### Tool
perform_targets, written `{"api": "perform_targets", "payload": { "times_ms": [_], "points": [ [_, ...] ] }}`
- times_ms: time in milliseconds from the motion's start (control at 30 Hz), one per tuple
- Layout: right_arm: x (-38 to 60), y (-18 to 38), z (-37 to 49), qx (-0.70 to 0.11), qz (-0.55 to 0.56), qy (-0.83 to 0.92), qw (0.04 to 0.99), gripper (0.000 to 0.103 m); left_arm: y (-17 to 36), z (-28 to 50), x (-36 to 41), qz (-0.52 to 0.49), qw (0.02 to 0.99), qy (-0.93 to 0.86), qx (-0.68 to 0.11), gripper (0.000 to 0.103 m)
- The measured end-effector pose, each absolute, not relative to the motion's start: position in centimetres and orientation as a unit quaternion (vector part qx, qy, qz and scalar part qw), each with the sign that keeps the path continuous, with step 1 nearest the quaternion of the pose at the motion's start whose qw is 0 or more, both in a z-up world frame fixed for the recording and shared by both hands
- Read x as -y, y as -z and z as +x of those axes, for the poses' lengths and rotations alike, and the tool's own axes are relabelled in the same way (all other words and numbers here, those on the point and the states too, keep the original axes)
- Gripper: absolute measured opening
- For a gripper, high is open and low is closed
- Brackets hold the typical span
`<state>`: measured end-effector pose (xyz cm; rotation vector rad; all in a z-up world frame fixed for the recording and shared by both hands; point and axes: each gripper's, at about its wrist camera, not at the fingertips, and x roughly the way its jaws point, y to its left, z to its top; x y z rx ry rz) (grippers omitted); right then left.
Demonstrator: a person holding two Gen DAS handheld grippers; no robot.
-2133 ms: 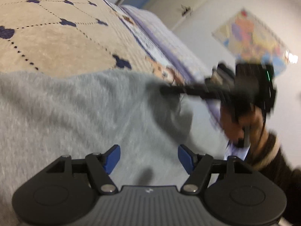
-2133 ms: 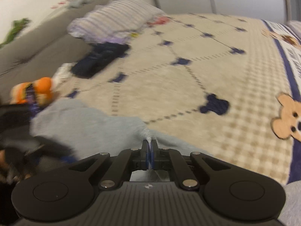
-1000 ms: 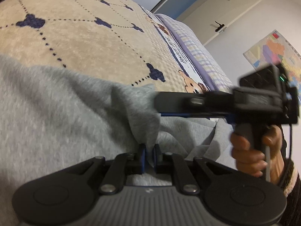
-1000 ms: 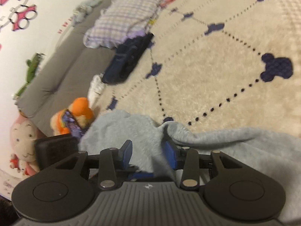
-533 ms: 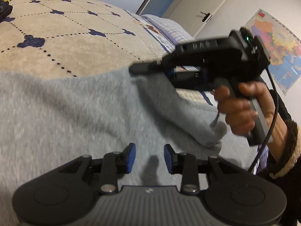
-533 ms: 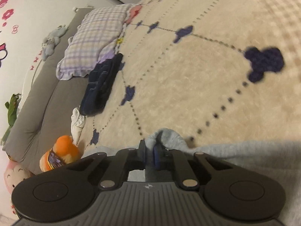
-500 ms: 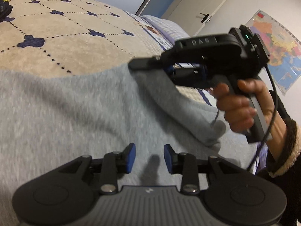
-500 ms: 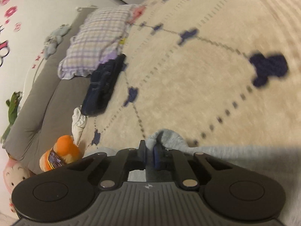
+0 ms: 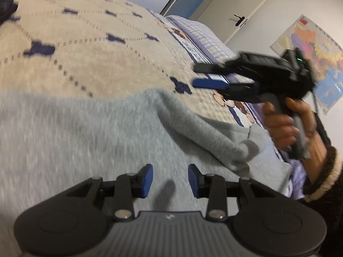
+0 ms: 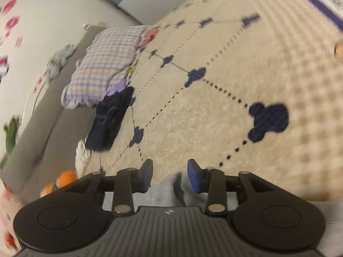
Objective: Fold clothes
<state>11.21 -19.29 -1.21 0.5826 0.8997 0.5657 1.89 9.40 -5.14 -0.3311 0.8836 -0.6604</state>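
Note:
A grey fleece garment [image 9: 85, 139] lies spread on the bed and fills the lower left wrist view, with a raised fold running down to the right. My left gripper [image 9: 170, 177] hovers over it, jaws opening, nothing between the pads. In the same view my right gripper [image 9: 196, 75] is blurred and held by a hand [image 9: 278, 124]. It is lifted clear of the cloth, above the fold's far end. In the right wrist view the right gripper [image 10: 170, 174] has its jaws opening. A peak of the grey garment [image 10: 169, 192] sits just below them, untouched by the pads.
A beige blanket [image 9: 96, 60] with navy shapes covers the bed. At the head end lie a plaid pillow [image 10: 107, 64], a folded dark navy garment [image 10: 109, 122], a white cloth [image 10: 82, 158] and an orange toy [image 10: 64, 177]. A grey padded headboard [image 10: 42, 128] borders that side.
The left gripper let go of a pinched grey fold and opened. The right gripper shut on the garment's edge, then opened and lifted away from the cloth.

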Motion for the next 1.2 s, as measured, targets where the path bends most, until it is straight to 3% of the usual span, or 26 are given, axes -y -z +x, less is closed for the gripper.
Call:
{"api": "perform_targets", "payload": {
  "times_ms": [167, 333, 400, 767, 1200],
  "points": [
    [22.9, -0.4, 8.7, -0.403, 0.223, -0.227, 0.858, 0.04, 3.9, 3.3, -8.4, -0.132, 0.856, 0.303, -0.397, 0.038],
    [27.6, -0.5, 6.7, -0.399, 0.224, -0.166, 0.874, 0.04, 3.2, 4.7, -7.0, -0.101, 0.879, 0.283, -0.371, 0.06],
    [29.1, -0.6, 6.0, -0.399, 0.211, -0.136, 0.882, 0.04, 3.1, 5.1, -6.5, -0.088, 0.885, 0.277, -0.365, 0.062],
    [38.8, 0.0, 2.8, -0.399, 0.115, 0.07, 0.907, 0.04, 3.5, 6.5, -5.4, -0.077, 0.889, 0.276, -0.357, 0.063],
    [40.1, 4.9, 5.1, -0.431, 0.075, 0.075, 0.896, 0.04, 5.8, 7.6, -5.4, -0.116, 0.891, 0.273, -0.344, 0.066]
  ]
}}
